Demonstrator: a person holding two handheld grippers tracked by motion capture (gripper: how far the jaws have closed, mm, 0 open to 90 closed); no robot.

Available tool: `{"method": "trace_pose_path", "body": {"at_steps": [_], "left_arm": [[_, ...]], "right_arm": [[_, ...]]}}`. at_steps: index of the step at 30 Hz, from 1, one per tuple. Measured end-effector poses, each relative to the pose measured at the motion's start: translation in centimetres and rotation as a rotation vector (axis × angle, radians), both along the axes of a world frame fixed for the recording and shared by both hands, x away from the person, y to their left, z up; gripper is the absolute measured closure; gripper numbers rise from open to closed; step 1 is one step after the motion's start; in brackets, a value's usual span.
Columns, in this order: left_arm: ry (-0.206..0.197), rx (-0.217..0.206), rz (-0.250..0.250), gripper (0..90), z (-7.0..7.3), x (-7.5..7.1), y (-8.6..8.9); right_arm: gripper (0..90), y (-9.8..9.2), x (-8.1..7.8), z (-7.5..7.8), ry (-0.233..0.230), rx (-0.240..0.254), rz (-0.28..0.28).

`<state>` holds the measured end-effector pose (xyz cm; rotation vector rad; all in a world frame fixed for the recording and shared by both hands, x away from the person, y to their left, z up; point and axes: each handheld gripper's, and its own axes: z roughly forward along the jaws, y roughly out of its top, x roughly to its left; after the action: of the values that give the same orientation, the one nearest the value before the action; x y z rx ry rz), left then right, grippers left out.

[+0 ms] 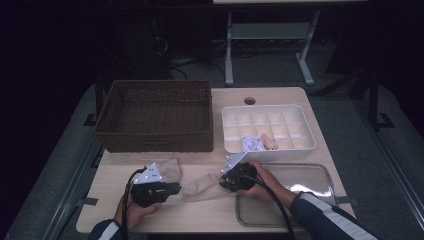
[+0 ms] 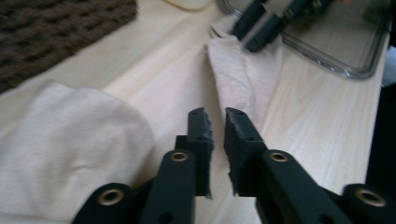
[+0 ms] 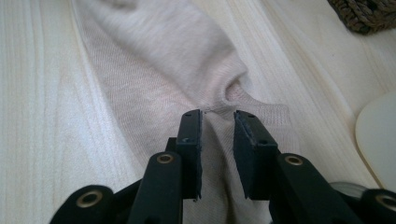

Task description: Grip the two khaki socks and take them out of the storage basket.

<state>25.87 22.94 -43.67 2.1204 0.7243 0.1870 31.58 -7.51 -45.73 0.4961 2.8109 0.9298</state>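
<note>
Nearest to us: the left gripper (image 2: 215, 116) sits low at the near edge of the table (image 1: 200, 210), its jaws parted by a narrow gap with nothing between them.
Left gripper and the sock: we see the beige sock (image 1: 197, 184) lying flat on the wood, its rounded end (image 2: 70, 140) just beside the left jaw and its long body (image 2: 243, 74) running away ahead of the tips toward the other hand. The pads do not touch the fabric.
Right gripper: the right gripper (image 3: 217, 119) stands over the far end of the sock, where the fabric (image 3: 154, 70) bunches into a small fold right at the jaw tips. A slim gap shows between the pads, and we cannot tell whether they pinch the knit or merely rest on it.
Done so far: we judge the sock laid out lengthwise across the table. In the white divider box (image 1: 307, 127) a few small folded pieces (image 1: 259, 143) already sit in the near cells.
Left to do: we reckon the sock is not yet folded or rolled, nor put away.
Surroundings: the wicker basket (image 1: 157, 140) stands behind the left hand, the metal tray (image 1: 327, 182) beneath the right forearm.
</note>
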Motion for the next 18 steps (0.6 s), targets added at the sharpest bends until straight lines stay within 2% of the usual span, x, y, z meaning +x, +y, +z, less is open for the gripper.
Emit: {"method": "trace_pose_path", "body": {"at_steps": [3, 6, 7, 10, 11, 14, 15, 17, 18], "left_arm": [[-0.020, -0.002, -0.004, 76.2, 0.3, 0.1, -0.2], [-0.025, 0.017, -0.055, 76.2, 0.2, 0.3, -1.6], [-0.027, 0.024, -0.090, 76.3, 0.1, 0.4, -2.4], [-0.030, 0.074, -0.151, 78.7, -0.4, 0.7, -4.2], [-0.026, 0.096, -0.167, 79.5, -0.6, 0.9, -4.7], [-0.009, 0.166, -0.190, 82.0, -1.7, 1.5, -5.6], [-0.009, 0.166, -0.190, 82.7, -1.7, 1.5, -5.6], [0.016, 0.183, -0.175, 84.0, -2.2, 2.0, -5.2], [0.029, 0.181, -0.171, 83.8, -2.2, 2.1, -4.9]], "right_arm": [[73.0, 0.2, -0.4, 0.1, -0.017, -0.011, -0.001], [75.4, 0.0, -0.5, 0.8, -0.034, 0.019, 0.004], [77.2, -0.2, -0.5, 1.1, -0.049, 0.039, 0.004], [82.4, -0.4, -0.7, 1.8, -0.064, 0.057, 0.005], [83.8, -0.4, -0.7, 1.8, -0.059, 0.047, 0.009], [86.0, -0.3, -0.5, 1.2, -0.092, 0.007, 0.021], [86.0, -0.3, -0.5, 1.2, -0.092, 0.007, 0.021], [85.8, -0.3, -0.1, 0.7, -0.086, -0.024, 0.026], [85.6, -0.4, -0.1, 0.5, -0.074, -0.020, 0.018]]}}
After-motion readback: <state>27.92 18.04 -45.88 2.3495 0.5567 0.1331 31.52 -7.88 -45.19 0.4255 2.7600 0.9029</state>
